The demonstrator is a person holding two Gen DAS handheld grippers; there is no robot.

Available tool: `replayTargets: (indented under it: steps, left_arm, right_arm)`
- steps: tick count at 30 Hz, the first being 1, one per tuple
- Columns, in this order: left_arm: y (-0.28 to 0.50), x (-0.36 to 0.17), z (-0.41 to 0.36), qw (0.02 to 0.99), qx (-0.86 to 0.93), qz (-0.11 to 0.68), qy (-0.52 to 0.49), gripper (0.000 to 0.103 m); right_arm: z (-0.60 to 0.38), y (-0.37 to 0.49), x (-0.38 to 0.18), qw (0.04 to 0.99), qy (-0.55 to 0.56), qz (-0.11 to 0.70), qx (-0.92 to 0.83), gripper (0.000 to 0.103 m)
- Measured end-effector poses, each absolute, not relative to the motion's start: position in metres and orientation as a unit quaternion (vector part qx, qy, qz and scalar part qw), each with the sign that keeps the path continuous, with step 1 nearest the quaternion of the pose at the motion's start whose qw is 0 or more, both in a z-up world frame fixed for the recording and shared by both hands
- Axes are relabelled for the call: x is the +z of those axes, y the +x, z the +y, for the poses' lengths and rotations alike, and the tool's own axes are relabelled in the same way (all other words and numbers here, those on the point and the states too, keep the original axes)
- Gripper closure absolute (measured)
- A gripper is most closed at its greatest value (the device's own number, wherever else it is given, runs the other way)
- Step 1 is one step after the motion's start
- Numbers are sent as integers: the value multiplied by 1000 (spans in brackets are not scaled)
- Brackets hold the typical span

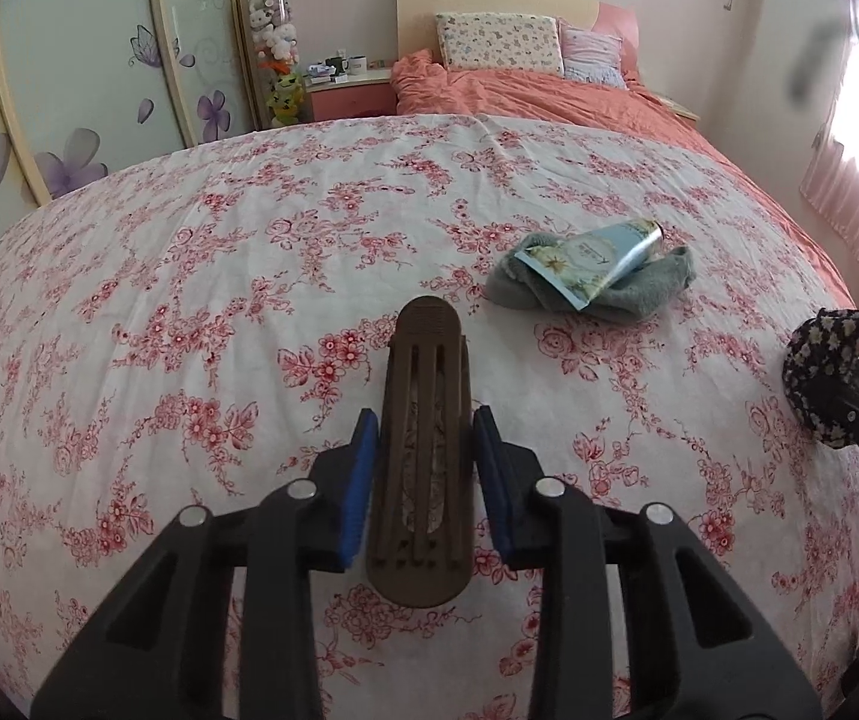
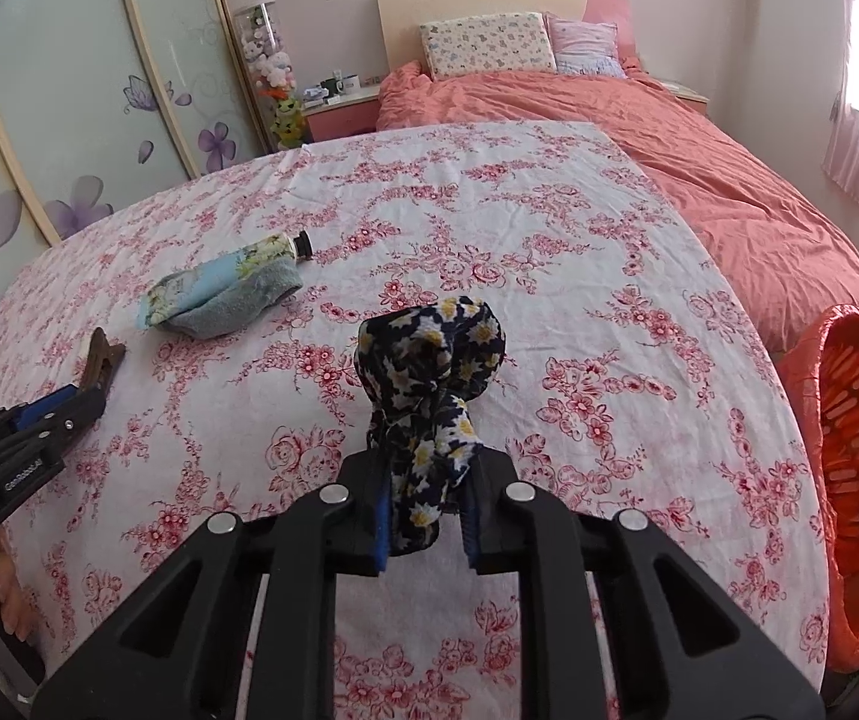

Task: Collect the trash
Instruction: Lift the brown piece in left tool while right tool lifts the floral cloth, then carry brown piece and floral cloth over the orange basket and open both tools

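My left gripper (image 1: 426, 426) is shut on a brown slotted plastic piece (image 1: 423, 450), held above the floral sheet; it also shows in the right wrist view (image 2: 102, 360). My right gripper (image 2: 426, 462) is shut on a dark daisy-print cloth (image 2: 429, 372), which also shows at the right edge of the left wrist view (image 1: 822, 372). A light blue floral tube (image 1: 594, 255) lies on a grey cloth (image 1: 645, 288) on the sheet; both show in the right wrist view, the tube (image 2: 231, 270) and the cloth (image 2: 243, 303).
An orange basket lined with an orange bag (image 2: 855, 468) stands at the right of the table. The floral sheet (image 2: 549, 240) covers the surface. Behind are a bed with an orange duvet (image 2: 699, 150), pillows, a nightstand (image 2: 342, 111) and a wardrobe (image 2: 69, 108).
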State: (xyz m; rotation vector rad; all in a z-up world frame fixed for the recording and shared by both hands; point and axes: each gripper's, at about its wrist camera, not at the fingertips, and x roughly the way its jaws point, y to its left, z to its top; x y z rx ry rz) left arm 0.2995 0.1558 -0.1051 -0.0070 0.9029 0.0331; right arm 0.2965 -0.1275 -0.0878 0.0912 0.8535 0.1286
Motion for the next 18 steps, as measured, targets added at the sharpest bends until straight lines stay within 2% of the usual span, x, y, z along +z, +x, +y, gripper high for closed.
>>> replayTargets:
  steps: [18]
  left_arm:
    - [265,-38,125,923,-10,385,4,71]
  right_arm:
    - [-159,259,-34,933,51,354,52,86]
